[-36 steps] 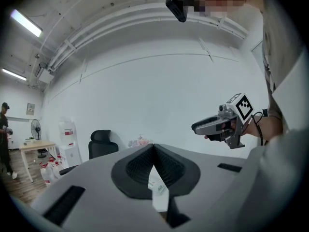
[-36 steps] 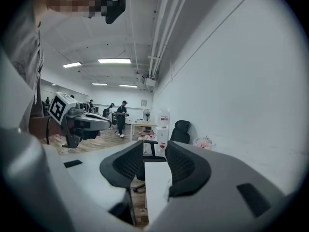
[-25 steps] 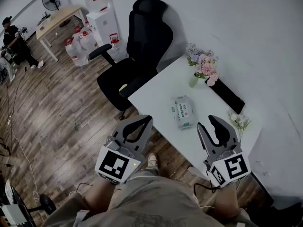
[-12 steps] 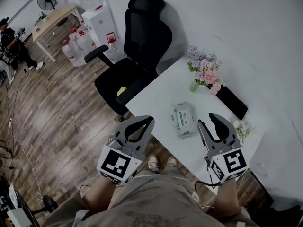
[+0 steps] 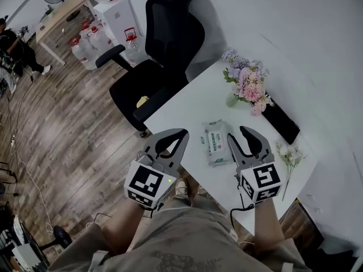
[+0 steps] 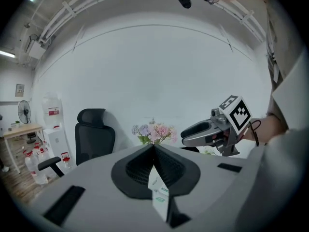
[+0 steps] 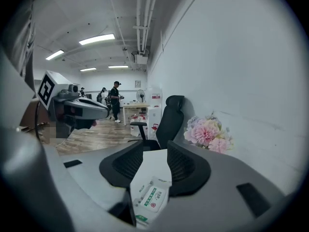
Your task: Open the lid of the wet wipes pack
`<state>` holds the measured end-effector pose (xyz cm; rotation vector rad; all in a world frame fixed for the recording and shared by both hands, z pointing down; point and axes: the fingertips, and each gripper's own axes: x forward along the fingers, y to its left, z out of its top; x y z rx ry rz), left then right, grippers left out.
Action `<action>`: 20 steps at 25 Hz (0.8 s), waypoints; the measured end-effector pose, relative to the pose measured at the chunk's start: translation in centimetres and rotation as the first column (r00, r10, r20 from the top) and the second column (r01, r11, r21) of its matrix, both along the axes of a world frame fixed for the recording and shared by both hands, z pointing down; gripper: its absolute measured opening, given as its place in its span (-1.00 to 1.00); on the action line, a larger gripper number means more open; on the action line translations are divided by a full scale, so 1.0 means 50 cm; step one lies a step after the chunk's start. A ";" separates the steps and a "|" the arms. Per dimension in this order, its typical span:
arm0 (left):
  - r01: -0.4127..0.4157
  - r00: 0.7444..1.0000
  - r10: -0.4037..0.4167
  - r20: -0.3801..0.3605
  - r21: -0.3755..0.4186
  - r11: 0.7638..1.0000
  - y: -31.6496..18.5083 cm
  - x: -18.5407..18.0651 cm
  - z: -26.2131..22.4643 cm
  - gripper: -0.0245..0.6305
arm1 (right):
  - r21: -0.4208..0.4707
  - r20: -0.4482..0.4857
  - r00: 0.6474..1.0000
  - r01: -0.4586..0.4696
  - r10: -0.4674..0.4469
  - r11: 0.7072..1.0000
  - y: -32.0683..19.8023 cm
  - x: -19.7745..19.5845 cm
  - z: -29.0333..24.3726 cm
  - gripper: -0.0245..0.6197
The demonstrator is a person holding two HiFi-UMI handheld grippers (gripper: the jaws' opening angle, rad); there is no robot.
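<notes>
The wet wipes pack [image 5: 215, 142] lies flat on the white table [image 5: 187, 103], its green label strip up and its lid down. My left gripper [image 5: 180, 135] hovers over the table's near edge just left of the pack, its tips together with nothing in them. My right gripper [image 5: 243, 138] is just right of the pack with its jaws apart and empty. In the right gripper view the pack [image 7: 149, 199] lies low between the fingers of the right gripper [image 7: 155, 153]. In the left gripper view the pack [image 6: 159, 195] shows below the closed tips of the left gripper [image 6: 153, 146].
A vase of pink flowers [image 5: 247, 84] stands at the table's far side, a black bar [image 5: 278, 120] lies along the wall, and a flower sprig [image 5: 289, 154] lies to the right. A black office chair [image 5: 164, 50] sits beyond the table's left corner. Water bottles [image 5: 85, 47] stand further back.
Both grippers have moved forward and down towards the table and now flank the pack. Their jaws look the same as before.
</notes>
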<state>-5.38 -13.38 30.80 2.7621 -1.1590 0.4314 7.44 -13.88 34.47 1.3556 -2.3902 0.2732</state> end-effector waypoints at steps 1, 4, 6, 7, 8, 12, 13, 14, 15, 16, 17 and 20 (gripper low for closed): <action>-0.001 1.000 0.001 0.005 -0.015 1.000 -0.009 0.005 0.015 -0.87 | -0.019 -0.007 1.000 0.008 -0.008 1.000 -0.009 -0.004 0.021 -0.43; -0.010 1.000 0.012 0.021 -0.060 0.998 -0.030 0.023 0.063 -0.88 | -0.073 -0.022 0.999 0.027 -0.029 0.997 -0.029 -0.016 0.090 -0.42; -0.021 0.999 0.024 0.031 -0.094 0.995 -0.039 0.038 0.100 -0.88 | -0.107 -0.028 0.999 0.030 -0.033 0.994 -0.038 -0.018 0.136 -0.42; -0.027 0.999 0.031 0.037 -0.113 0.993 -0.041 0.045 0.119 -0.88 | -0.125 -0.028 0.999 0.029 -0.033 0.992 -0.041 -0.019 0.158 -0.41; -0.032 0.998 0.039 0.044 -0.132 0.991 -0.043 0.052 0.140 -0.87 | -0.144 -0.027 0.999 0.028 -0.032 0.989 -0.042 -0.021 0.179 -0.41; -0.050 0.995 0.067 0.069 -0.219 0.974 -0.042 0.071 0.226 -0.88 | -0.219 -0.039 0.999 0.027 -0.036 0.975 -0.043 -0.036 0.260 -0.38; -0.053 0.995 0.072 0.071 -0.243 0.969 -0.042 0.075 0.250 -0.88 | -0.236 -0.046 0.998 0.028 -0.040 0.971 -0.043 -0.039 0.281 -0.37; -0.053 0.995 0.075 0.072 -0.266 0.962 -0.042 0.079 0.274 -0.87 | -0.252 -0.052 0.998 0.028 -0.043 0.967 -0.043 -0.041 0.302 -0.36; -0.053 0.994 0.077 0.074 -0.289 0.956 -0.042 0.083 0.299 -0.87 | -0.267 -0.058 0.997 0.028 -0.045 0.963 -0.043 -0.043 0.323 -0.36; -0.052 0.994 0.079 0.077 -0.311 0.949 -0.041 0.085 0.324 -0.87 | -0.282 -0.065 0.997 0.026 -0.046 0.959 -0.043 -0.045 0.343 -0.36; -0.050 0.993 0.082 0.082 -0.333 0.942 -0.040 0.087 0.349 -0.88 | -0.295 -0.075 0.996 0.023 -0.047 0.955 -0.043 -0.046 0.363 -0.36; -0.043 0.990 0.090 0.104 -0.388 0.921 -0.033 0.084 0.417 -0.88 | -0.321 -0.105 0.994 0.004 -0.040 0.947 -0.040 -0.048 0.411 -0.34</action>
